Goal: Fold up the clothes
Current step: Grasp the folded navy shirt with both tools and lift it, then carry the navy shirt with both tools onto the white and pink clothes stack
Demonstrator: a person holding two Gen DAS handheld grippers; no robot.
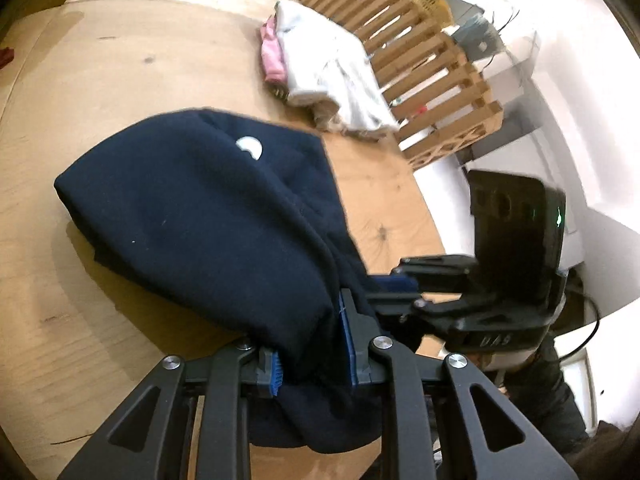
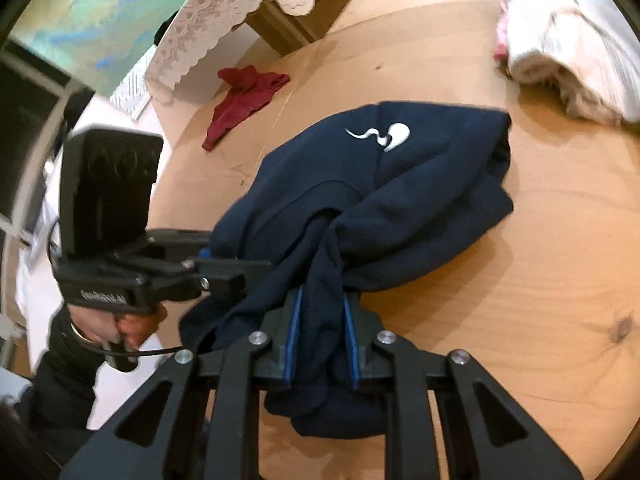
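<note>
A navy sweatshirt (image 1: 200, 216) with a small white logo lies bunched on the round wooden table (image 1: 120, 72). My left gripper (image 1: 312, 344) is shut on a thick fold of its near edge, blue pads pressed into the cloth. In the right wrist view the same navy sweatshirt (image 2: 400, 200) shows its white logo, and my right gripper (image 2: 320, 332) is shut on a gathered twist of its fabric. Both grippers sit close together at the table's edge, each visible in the other's view. Cloth hangs below both sets of fingers.
A pile of white and pink folded clothes (image 1: 320, 68) lies at the table's far side beside a slatted wooden crate (image 1: 432, 64). A dark red garment (image 2: 244, 100) lies near a lace-covered surface (image 2: 224, 20). A person's hand (image 2: 116, 328) holds the left gripper.
</note>
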